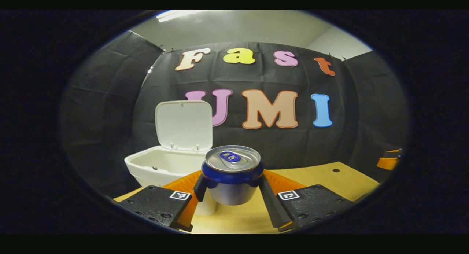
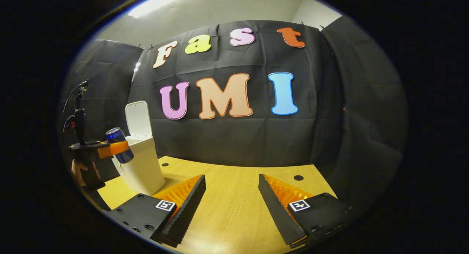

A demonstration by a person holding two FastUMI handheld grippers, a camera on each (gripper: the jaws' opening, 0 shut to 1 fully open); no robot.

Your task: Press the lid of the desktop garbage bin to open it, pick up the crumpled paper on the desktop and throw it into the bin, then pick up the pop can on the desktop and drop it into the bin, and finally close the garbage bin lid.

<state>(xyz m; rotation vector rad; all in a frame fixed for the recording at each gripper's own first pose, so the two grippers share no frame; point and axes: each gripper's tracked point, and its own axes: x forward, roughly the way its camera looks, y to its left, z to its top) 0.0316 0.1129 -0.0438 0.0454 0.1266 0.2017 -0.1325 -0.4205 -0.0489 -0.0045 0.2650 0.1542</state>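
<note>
Blue-banded and silver, the pop can (image 1: 232,173) sits clamped upright between both fingers of the left claw (image 1: 231,188), lifted off the wooden tabletop (image 1: 326,180) just beside the white garbage bin (image 1: 157,166), whose lid (image 1: 184,125) stands raised. The right claw (image 2: 231,195) hangs with its fingers apart over bare tabletop, well apart from the bin. Its view catches the hand (image 2: 82,171) carrying the can. No lettering on the can is readable.
</note>
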